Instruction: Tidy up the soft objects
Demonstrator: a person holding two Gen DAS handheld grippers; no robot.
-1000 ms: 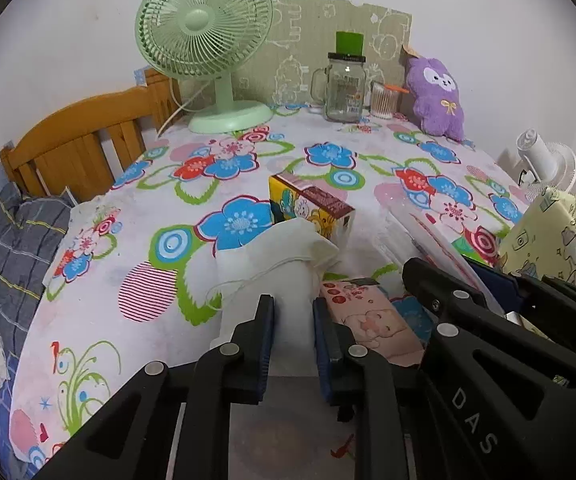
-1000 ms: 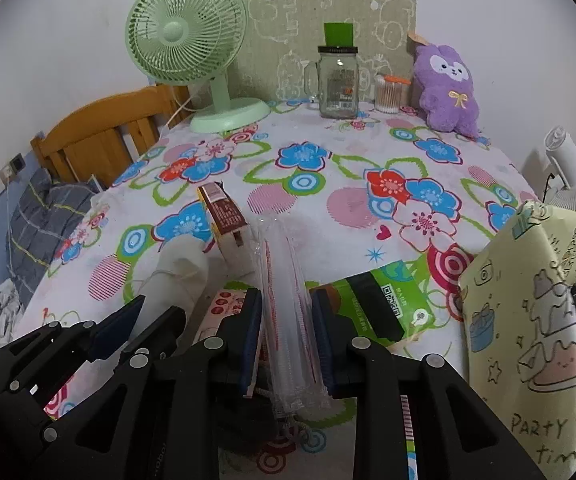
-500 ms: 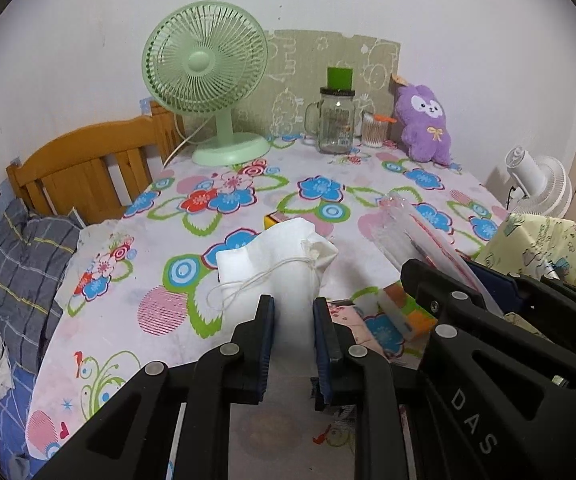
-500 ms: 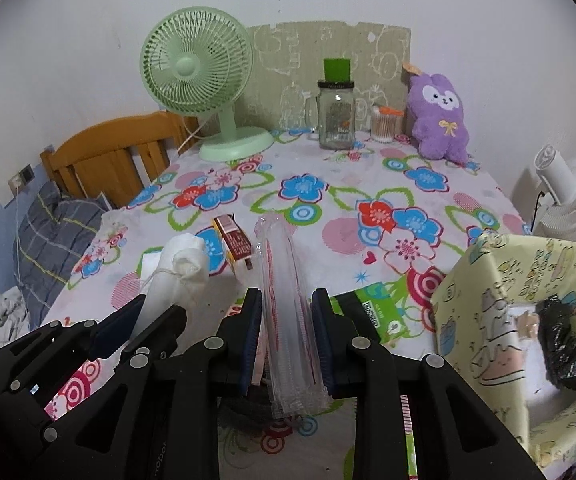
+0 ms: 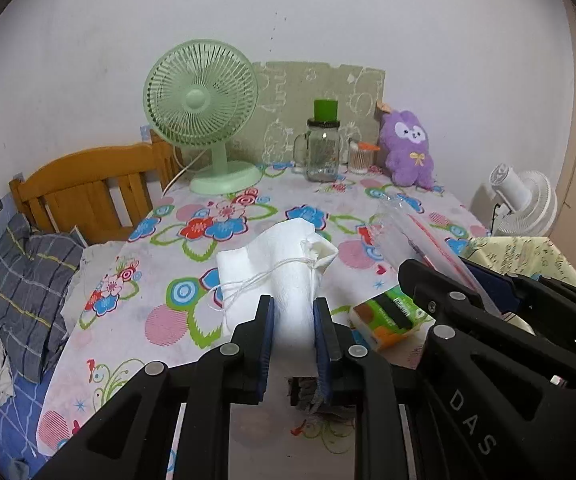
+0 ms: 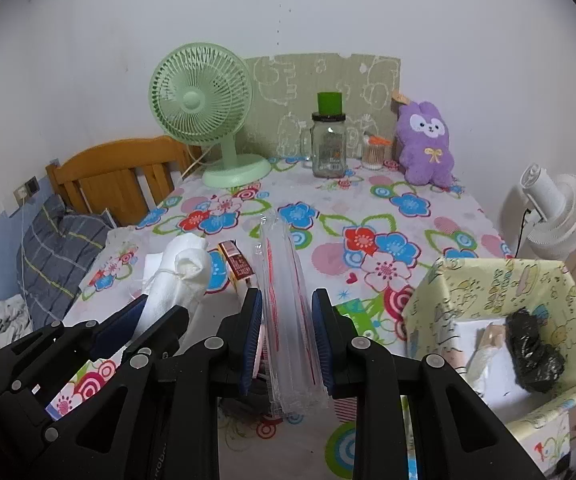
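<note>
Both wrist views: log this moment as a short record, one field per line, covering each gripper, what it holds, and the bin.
left gripper: shut on the white drawstring pouch, held above the table
right gripper: shut on the clear plastic packet with red stripes, also lifted
yellow paper bin: open, at the table's right edge; holds a black crumpled bag and white items
floral tablecloth: a green-orange tissue pack and a small brown carton lie near the grippers
back of table: green fan, glass jar, purple plush
</note>
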